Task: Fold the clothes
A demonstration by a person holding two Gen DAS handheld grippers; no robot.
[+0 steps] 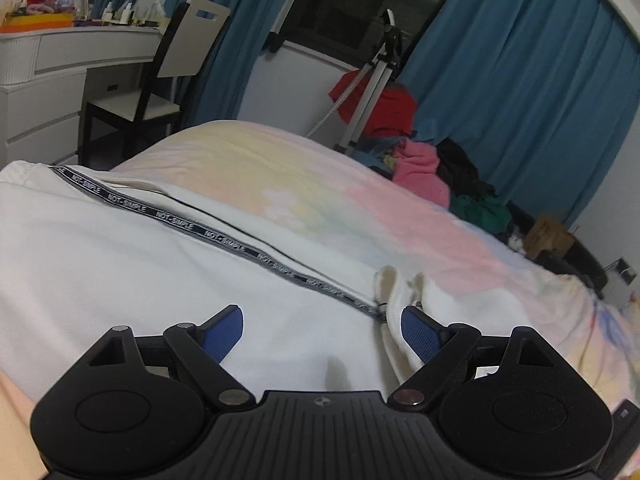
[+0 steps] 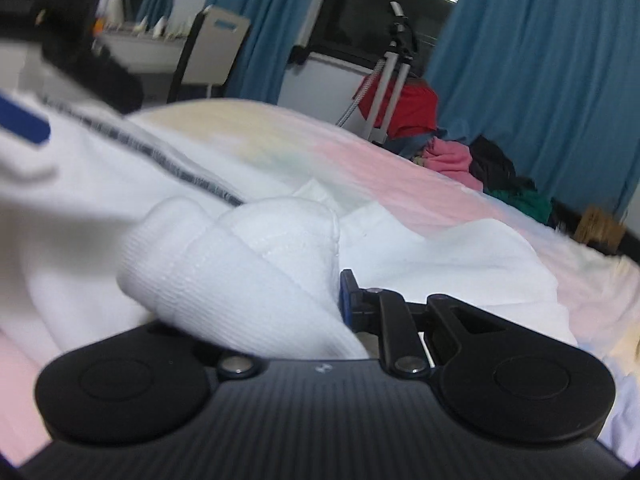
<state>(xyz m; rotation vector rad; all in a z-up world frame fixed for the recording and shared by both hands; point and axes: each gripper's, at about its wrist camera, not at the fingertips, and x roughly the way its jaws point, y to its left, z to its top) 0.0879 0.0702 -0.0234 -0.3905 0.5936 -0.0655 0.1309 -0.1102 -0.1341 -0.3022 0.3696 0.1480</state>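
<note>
Fingers of the left gripper [image 1: 322, 330] stand wide apart over a white garment [image 1: 132, 264], their blue ribbed pads clamping nothing; the right pad sits just beside a bunched cuff. A dark woven tape [image 1: 168, 218] printed with letters runs diagonally across the soft cloth, which lies on a pastel bed [image 1: 320, 200]. Lower centre of the right wrist view, the right gripper [image 2: 320, 304] is clenched on a thick ribbed fold of the same white garment [image 2: 224, 272], bulging rounded above the jaws.
</note>
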